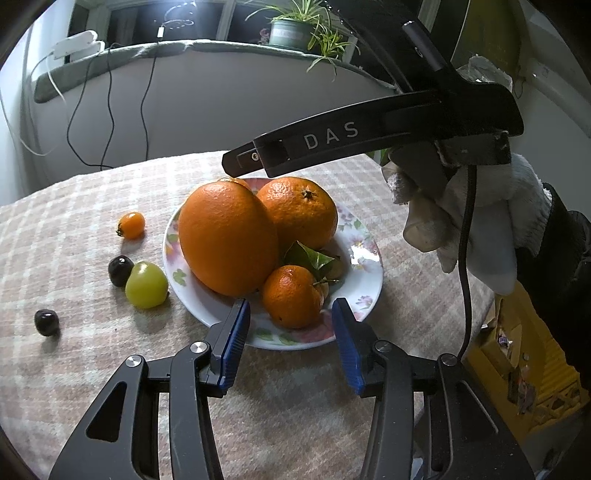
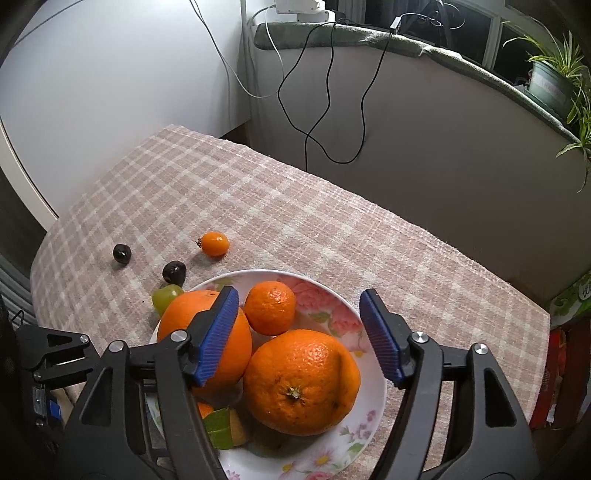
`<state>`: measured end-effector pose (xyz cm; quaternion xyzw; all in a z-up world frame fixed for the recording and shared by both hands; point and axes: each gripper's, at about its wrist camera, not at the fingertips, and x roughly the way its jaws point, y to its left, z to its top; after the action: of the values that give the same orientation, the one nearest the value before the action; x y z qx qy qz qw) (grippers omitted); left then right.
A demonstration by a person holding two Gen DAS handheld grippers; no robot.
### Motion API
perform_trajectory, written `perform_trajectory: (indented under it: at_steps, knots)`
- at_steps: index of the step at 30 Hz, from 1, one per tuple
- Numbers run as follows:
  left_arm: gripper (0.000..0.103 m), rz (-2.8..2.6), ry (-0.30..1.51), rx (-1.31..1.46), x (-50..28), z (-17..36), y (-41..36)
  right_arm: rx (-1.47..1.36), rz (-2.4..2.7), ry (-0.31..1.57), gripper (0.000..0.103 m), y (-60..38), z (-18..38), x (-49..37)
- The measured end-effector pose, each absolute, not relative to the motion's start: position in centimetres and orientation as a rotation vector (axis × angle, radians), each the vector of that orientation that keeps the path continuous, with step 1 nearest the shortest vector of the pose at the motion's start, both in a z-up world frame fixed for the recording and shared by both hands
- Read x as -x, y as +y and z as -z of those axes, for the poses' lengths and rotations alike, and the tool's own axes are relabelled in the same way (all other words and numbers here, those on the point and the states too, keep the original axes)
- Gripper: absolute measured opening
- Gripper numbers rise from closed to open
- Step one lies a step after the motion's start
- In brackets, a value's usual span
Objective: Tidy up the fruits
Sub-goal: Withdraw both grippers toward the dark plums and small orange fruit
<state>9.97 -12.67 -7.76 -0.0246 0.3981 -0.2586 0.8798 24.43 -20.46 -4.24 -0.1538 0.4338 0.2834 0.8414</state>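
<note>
A floral plate [image 1: 364,266] [image 2: 332,306] holds a big orange [image 1: 227,240] [image 2: 218,332], a second orange [image 1: 299,210] [image 2: 301,380], a small mandarin with leaves [image 1: 291,295] and another small mandarin [image 2: 269,308]. On the checked cloth beside the plate lie a green fruit [image 1: 146,284] [image 2: 166,297], two dark fruits [image 1: 120,269] [image 1: 46,321] [image 2: 173,272] [image 2: 122,253] and a small orange tomato [image 1: 131,224] [image 2: 215,243]. My left gripper [image 1: 290,334] is open and empty at the plate's near rim. My right gripper [image 2: 299,332] is open and empty above the plate.
The round table [image 2: 295,206] is covered by a checked cloth. The right gripper's body and the gloved hand [image 1: 461,218] hang over the plate's far right. A wall with cables [image 2: 325,103] and a ledge with a potted plant [image 1: 291,33] stand behind.
</note>
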Motion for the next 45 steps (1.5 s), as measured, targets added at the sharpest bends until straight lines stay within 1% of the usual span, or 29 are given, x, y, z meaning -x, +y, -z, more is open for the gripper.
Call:
perform_trajectory:
  at_steps: [9, 13, 23, 30, 38, 45]
  knots:
    - [0.045, 0.53, 0.809, 0.056, -9.3, 6.9, -11.6, 0.324, -0.586, 0.903, 0.074, -20.6, 3.3, -23.8]
    - [0.045, 0.525, 0.794, 0.055, -8.9, 6.5, -11.0, 0.335, -0.586, 0.885, 0.08, -20.2, 2.5, -23.3]
    - [0.045, 0.495, 0.771, 0.074, -8.4, 5.9, -9.2, 0.368, -0.602, 0.871, 0.08, -18.1, 1.5, -22.7]
    - [0.045, 0.449, 0.783, 0.104, -8.6, 6.7, -6.0, 0.359, -0.612, 0.877, 0.08, -16.9, 1.3, -22.8]
    - [0.045, 0.355, 0.813, 0.153, -8.3, 8.4, -0.1, 0.326, -0.641, 0.899, 0.08, -15.2, 1.3, -23.7]
    - [0.045, 0.302, 0.814, 0.196, -8.6, 8.9, 3.6, 0.31, -0.664, 0.964, 0.08, -12.9, 2.1, -24.6]
